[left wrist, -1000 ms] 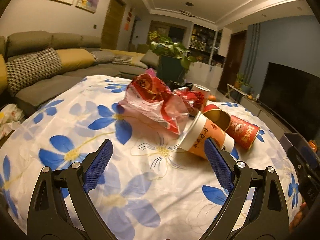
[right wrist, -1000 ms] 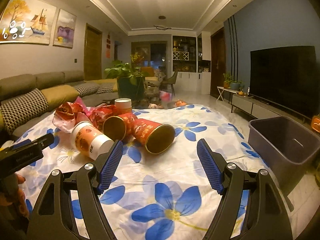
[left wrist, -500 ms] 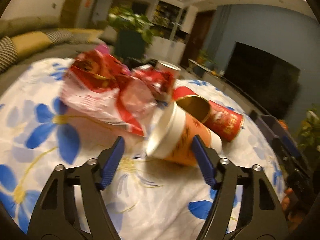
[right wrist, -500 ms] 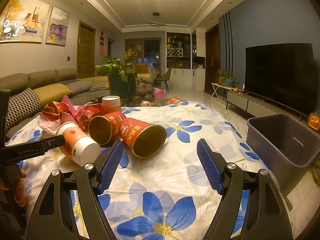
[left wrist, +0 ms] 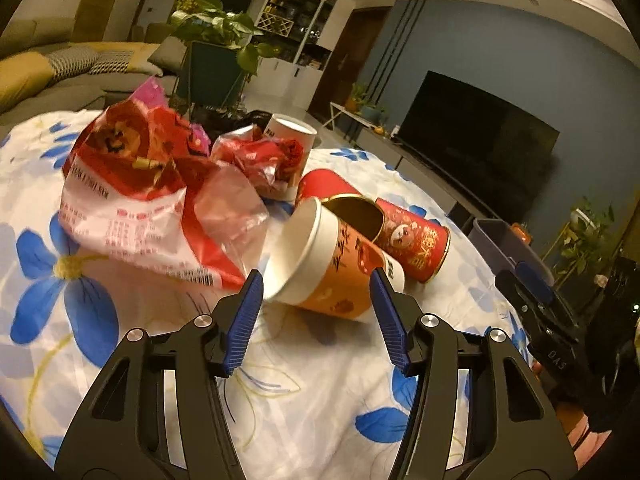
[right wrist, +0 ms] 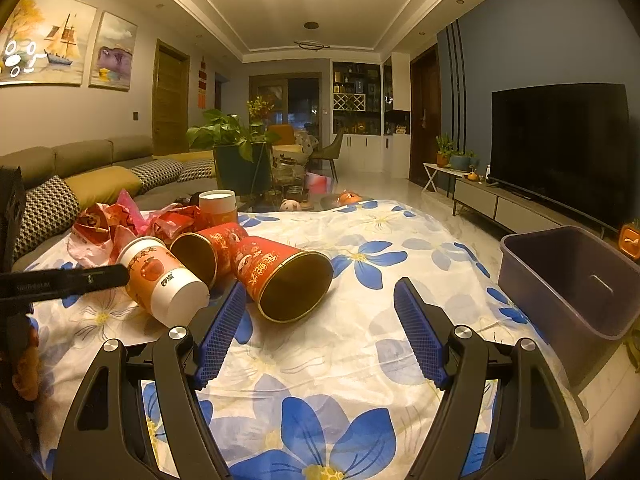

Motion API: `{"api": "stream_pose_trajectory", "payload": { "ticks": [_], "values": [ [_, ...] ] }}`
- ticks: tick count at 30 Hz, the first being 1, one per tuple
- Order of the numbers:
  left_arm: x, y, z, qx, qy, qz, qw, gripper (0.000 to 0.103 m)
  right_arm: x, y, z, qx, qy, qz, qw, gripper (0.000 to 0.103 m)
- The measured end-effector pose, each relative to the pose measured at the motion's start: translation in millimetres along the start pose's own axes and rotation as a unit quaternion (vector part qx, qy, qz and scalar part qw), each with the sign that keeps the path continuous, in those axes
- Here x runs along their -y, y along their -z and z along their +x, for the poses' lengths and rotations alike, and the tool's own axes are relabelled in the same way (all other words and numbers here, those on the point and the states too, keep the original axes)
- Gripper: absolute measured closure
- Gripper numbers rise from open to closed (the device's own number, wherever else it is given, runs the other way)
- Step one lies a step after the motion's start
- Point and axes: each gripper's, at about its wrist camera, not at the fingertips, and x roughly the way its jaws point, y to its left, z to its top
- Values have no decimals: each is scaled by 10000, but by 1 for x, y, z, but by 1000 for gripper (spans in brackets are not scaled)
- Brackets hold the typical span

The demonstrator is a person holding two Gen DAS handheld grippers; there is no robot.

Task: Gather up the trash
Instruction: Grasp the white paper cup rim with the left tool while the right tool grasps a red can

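Orange paper cup (left wrist: 336,268) on its side between wide-apart left jaws; right jaws wide, empty

Blue-flowered white tablecloth (right wrist: 360,240), red canisters (right wrist: 280,276)

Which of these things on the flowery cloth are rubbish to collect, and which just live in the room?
Job:
orange-and-white paper cup lying on its side
two red cardboard tubes
crumpled red plastic wrappers
upright white paper cup
grey plastic bin

Just there:
potted green plant
black television
sofa cushions
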Motion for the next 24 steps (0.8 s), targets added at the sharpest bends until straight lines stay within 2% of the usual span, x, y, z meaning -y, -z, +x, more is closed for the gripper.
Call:
{"api": "stream_pose_trajectory", "payload": {
  "ticks": [5,7,9,14,19,24],
  "values": [
    [-1,-9,13,-159,241,59,9996,50,0,-1,4,-32,2,15,10000,28],
    [0,-9,17,-249,388,94,9989,64,1,-1,5,-39,7,18,10000,28],
    [2,-5,18,-304,553,99,9980,82,2,-1,6,-39,14,20,10000,28],
    [11,4,10,-337,776,129,9963,101,2,-1,7,-40,-1,7,10000,28],
    [21,17,-12,-61,647,-50,9979,101,1,-1,10,-68,-50,-17,10000,28],
    [32,20,-43,448,428,-173,9979,101,-5,-6,23,-171,-172,-20,9997,28]
  ]
}}
